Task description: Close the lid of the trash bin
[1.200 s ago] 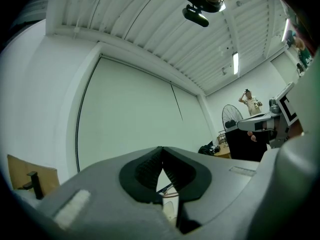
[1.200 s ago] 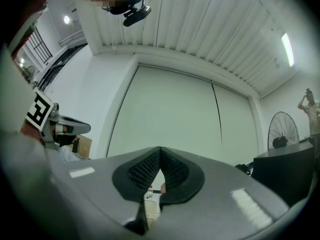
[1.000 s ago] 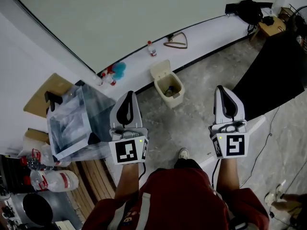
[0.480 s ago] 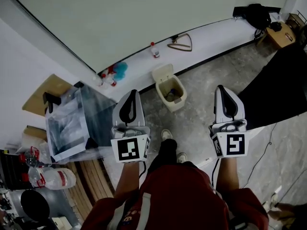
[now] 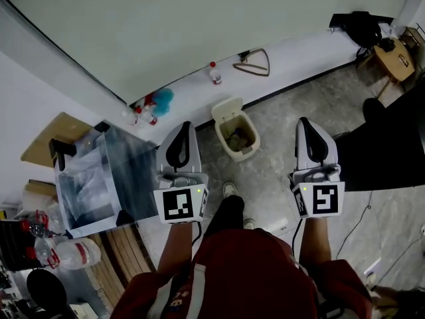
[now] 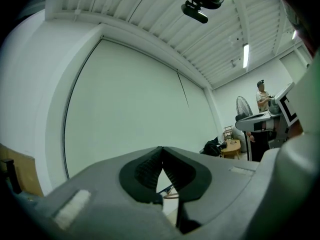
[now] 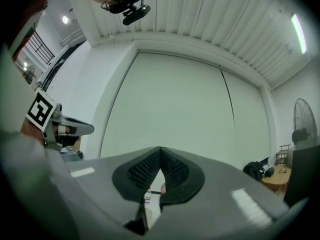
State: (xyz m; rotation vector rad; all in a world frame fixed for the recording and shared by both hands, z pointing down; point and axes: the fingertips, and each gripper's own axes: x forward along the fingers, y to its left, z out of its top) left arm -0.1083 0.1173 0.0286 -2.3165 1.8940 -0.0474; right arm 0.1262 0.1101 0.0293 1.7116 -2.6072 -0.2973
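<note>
Bin placement: trash bin [image 5: 243,153] sits on the floor [image 5: 285,145], ahead of both grippers and well below them, in the gap between the two. Its lid [image 5: 225,108] is raised at the far side, hinge edge toward the white ledge [image 5: 199,98], and the opening with rubbish inside faces up. The bin's long axis runs roughly away from the grippers, skewed a little. The left gripper [image 5: 185,126] has its jaws together at the tips with nothing between them, and it points level. The right gripper [image 5: 304,122] is likewise closed and empty. From the left gripper the lid lies forward, down and just to its right; from the right gripper it lies forward, down and well to its left. My judgement is that the left is nearer, and that it must drop and reach past the lid's top to tip it back toward the person. Neither gripper view shows the bin.
</note>
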